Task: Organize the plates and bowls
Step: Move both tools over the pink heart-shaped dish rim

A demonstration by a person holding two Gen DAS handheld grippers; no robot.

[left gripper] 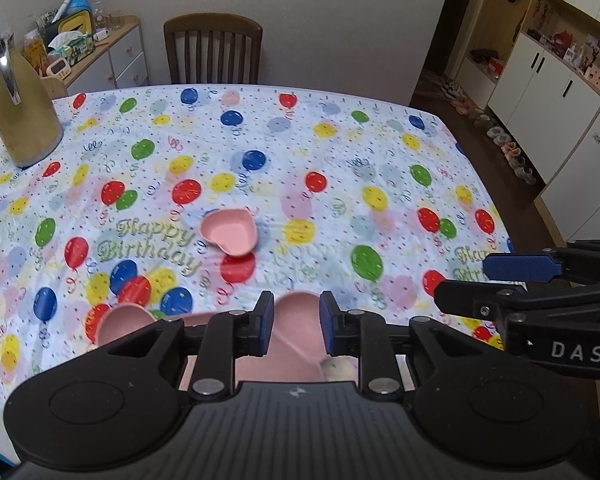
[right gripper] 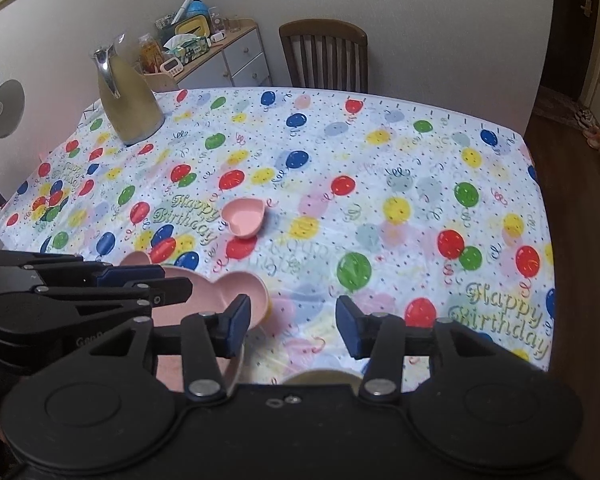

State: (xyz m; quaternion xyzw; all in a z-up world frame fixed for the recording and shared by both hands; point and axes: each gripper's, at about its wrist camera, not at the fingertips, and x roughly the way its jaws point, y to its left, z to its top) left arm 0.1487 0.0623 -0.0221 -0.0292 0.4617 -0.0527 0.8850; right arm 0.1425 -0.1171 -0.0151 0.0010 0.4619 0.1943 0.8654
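Observation:
A small pink heart-shaped bowl (left gripper: pixel 229 233) sits mid-table on the balloon tablecloth; it also shows in the right wrist view (right gripper: pixel 244 217). A larger pink plate with two round ears (left gripper: pixel 296 332) lies at the near edge, right under my left gripper (left gripper: pixel 296 326), which is open above it with nothing between its fingers. The plate also shows in the right wrist view (right gripper: pixel 220 300). My right gripper (right gripper: pixel 292 326) is open and empty, just right of the plate. It shows from the side in the left wrist view (left gripper: pixel 460 280).
A gold thermos jug (left gripper: pixel 20 112) stands at the far left of the table (left gripper: pixel 340 152). A wooden chair (left gripper: pixel 213 50) is behind the far edge. A cluttered sideboard (left gripper: pixel 100 52) stands by the wall. A lamp (right gripper: pixel 0 110) is at the left.

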